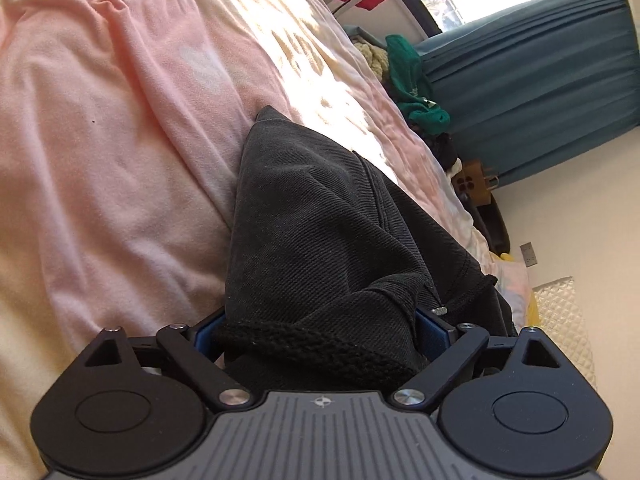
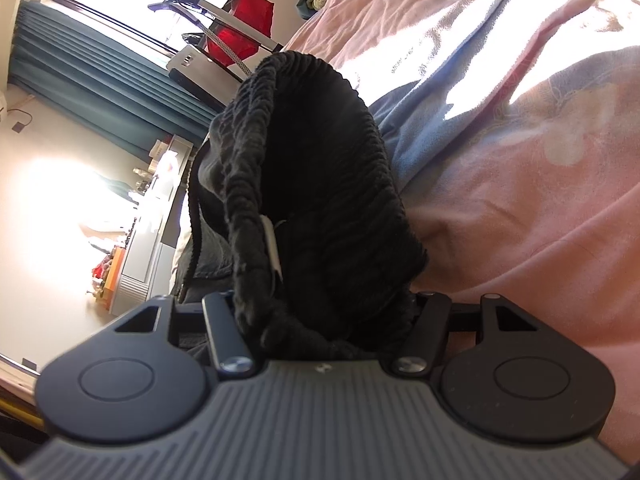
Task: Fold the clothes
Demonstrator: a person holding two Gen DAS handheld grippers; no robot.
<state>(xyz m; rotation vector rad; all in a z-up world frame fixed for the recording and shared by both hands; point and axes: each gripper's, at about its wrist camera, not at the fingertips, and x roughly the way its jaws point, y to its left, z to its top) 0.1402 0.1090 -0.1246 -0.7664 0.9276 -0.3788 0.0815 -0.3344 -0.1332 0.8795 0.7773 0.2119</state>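
A black pair of trousers (image 1: 320, 220) in denim-like cloth lies on the pink bed cover (image 1: 100, 140). Its bunched edge fills the space between the blue pads (image 1: 204, 332) of my left gripper (image 1: 318, 328), which is shut on the cloth; the fingertips are hidden under the fabric. In the right wrist view the same black trousers (image 2: 320, 160) show their ribbed elastic waistband standing up in a loop with a white label inside. My right gripper (image 2: 328, 312) is shut on that waistband, just above the pink bed cover (image 2: 520, 200).
A pile of green and pale clothes (image 1: 416, 88) sits at the bed's far end. Teal curtains (image 1: 540, 80) hang under a bright window. A red garment (image 2: 240, 28) hangs on a metal rack. A low cabinet with small items (image 2: 152, 220) stands beside the bed.
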